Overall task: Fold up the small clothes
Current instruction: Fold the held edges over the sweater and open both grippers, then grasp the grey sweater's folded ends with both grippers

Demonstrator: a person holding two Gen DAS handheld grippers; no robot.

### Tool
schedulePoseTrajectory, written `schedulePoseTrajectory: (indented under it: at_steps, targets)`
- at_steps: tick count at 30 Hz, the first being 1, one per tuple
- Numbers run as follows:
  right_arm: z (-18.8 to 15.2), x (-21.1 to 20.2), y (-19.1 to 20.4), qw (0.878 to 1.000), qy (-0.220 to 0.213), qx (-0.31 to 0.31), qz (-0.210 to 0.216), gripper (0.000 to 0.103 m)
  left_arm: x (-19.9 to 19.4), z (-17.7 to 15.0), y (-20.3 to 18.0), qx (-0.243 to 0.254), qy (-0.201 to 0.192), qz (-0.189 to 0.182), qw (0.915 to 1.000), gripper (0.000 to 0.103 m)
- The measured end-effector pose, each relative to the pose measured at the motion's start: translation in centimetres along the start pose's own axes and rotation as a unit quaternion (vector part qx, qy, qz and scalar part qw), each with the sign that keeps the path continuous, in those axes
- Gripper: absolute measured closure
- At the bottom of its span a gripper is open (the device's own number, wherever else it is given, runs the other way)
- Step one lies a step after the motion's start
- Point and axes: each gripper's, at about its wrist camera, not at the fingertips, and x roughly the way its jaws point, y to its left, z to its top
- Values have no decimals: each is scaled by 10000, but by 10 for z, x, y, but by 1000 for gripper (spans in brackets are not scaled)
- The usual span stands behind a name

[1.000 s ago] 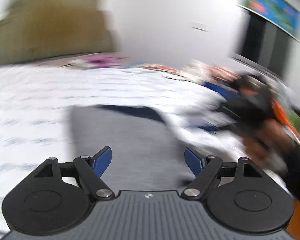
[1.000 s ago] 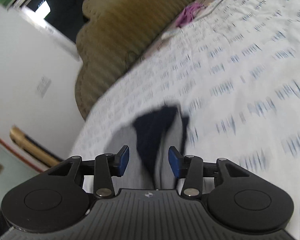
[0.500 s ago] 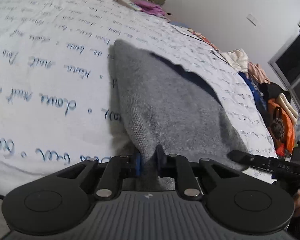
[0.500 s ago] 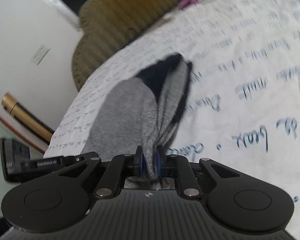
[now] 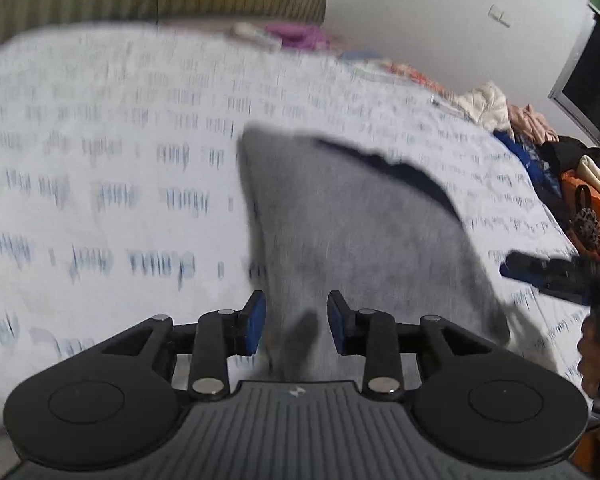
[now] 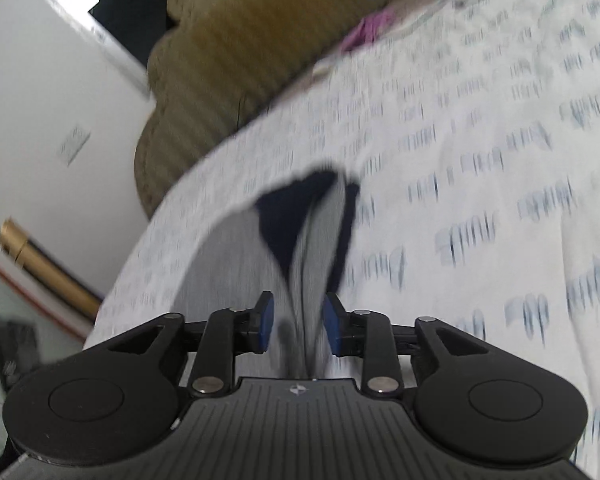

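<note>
Ahead of the left gripper [image 5: 296, 322], jaws just reopened and narrowly parted, the grey garment [image 5: 352, 220] lies on the bedsheet [image 5: 100, 184], fabric between unpressed pads. Likewise the right gripper [image 6: 297, 322]: soft, light cloth [image 6: 236, 264]; hem corners look best for gripping.

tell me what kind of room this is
Most likely a bedroom. The work surface is a bed under a white sheet printed with blue writing, a padded olive headboard stands at its far end, and loose clothes are piled along one edge beside a window.
</note>
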Motion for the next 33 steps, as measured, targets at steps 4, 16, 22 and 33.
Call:
schedulePoseTrajectory:
  at_steps: [4,16,22,33]
  targets:
    - [29,40,33,9983,-241,-540,-10,60,21,16,-17,217,-167,149,9995,49]
    - [28,165,54,9720,76,-2159,-928,53,74,3,-15,82,95,147,9998,37]
    - [19,159,48,9753,-119,-2014,-903,53,75,3,-13,145,85,65,9998,34]
    - [52,123,84,9867,-476,-1474,-487,26,34,35,-24,564,-604,157,9965,36]
